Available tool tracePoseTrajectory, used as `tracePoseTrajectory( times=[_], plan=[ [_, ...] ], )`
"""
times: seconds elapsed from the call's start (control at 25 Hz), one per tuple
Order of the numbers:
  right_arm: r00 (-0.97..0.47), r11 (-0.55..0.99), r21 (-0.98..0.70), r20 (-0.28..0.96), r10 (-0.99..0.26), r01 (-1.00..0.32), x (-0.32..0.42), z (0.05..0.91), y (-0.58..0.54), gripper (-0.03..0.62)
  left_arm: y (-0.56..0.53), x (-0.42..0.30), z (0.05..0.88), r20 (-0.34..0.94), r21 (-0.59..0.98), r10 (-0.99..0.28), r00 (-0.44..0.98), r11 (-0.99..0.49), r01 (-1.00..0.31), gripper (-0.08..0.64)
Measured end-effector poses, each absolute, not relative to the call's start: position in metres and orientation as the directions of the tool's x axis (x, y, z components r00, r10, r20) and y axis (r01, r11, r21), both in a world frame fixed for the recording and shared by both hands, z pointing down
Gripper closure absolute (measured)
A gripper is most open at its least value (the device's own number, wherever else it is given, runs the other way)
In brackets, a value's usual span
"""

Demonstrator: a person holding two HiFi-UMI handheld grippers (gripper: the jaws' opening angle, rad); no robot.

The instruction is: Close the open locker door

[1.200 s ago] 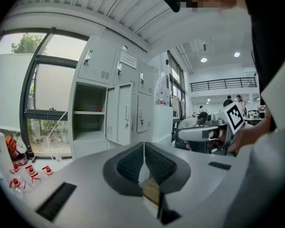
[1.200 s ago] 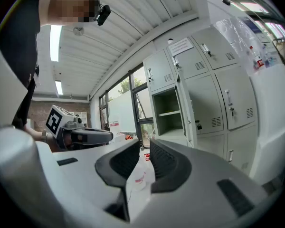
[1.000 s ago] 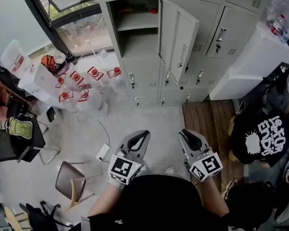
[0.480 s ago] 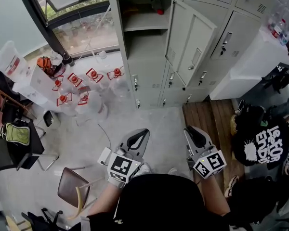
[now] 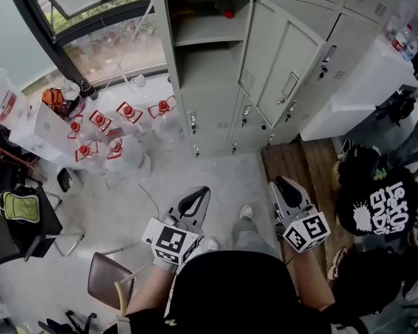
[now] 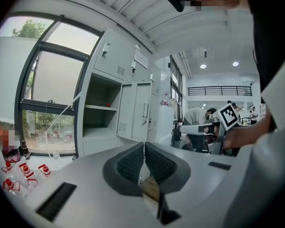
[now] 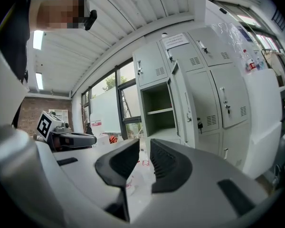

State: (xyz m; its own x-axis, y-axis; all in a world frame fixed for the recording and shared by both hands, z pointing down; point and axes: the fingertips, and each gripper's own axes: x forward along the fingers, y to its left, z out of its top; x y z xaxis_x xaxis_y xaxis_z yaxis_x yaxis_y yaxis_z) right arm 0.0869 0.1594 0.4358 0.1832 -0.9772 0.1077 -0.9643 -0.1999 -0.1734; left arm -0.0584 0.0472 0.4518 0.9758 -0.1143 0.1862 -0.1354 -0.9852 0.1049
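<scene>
The grey locker bank fills the top of the head view. One tall compartment (image 5: 202, 44) stands open, with a shelf inside and a small red thing at its back. Its door (image 5: 282, 65) is swung out to the right, handle facing me. Both grippers are held low and well short of the lockers, touching nothing. My left gripper (image 5: 203, 190) has its tips together and is empty. My right gripper (image 5: 281, 181) is also empty. The left gripper view has the door (image 6: 137, 110) above the meeting jaws of the left gripper (image 6: 144, 144). In the right gripper view the door (image 7: 180, 108) rises above the right gripper (image 7: 144, 145), whose jaws show a narrow gap.
Several water jugs with red caps (image 5: 104, 134) stand on the floor left of the lockers, below a window (image 5: 90, 37). Chairs (image 5: 108, 280) are at the lower left. A white cabinet (image 5: 362, 89) and a person in a black shirt (image 5: 376, 200) are at the right, beside a wooden floor strip (image 5: 299, 165).
The view has shifted closer to the lockers, and the open door looks larger. A foot now shows on the floor between the grippers. Both grippers keep about the same pose.
</scene>
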Motion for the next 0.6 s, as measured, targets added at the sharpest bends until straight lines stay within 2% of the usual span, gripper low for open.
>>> tracePoseTrajectory(
  times=[0.6],
  plan=[
    [0.143, -0.145, -0.155, 0.029, -0.989, -0.977, 0.223, 0.411, 0.105, 0.511, 0.001, 0.056, 0.451, 0.226, 0.093, -0.175, 0.958, -0.975, -0.201, 0.534]
  ],
)
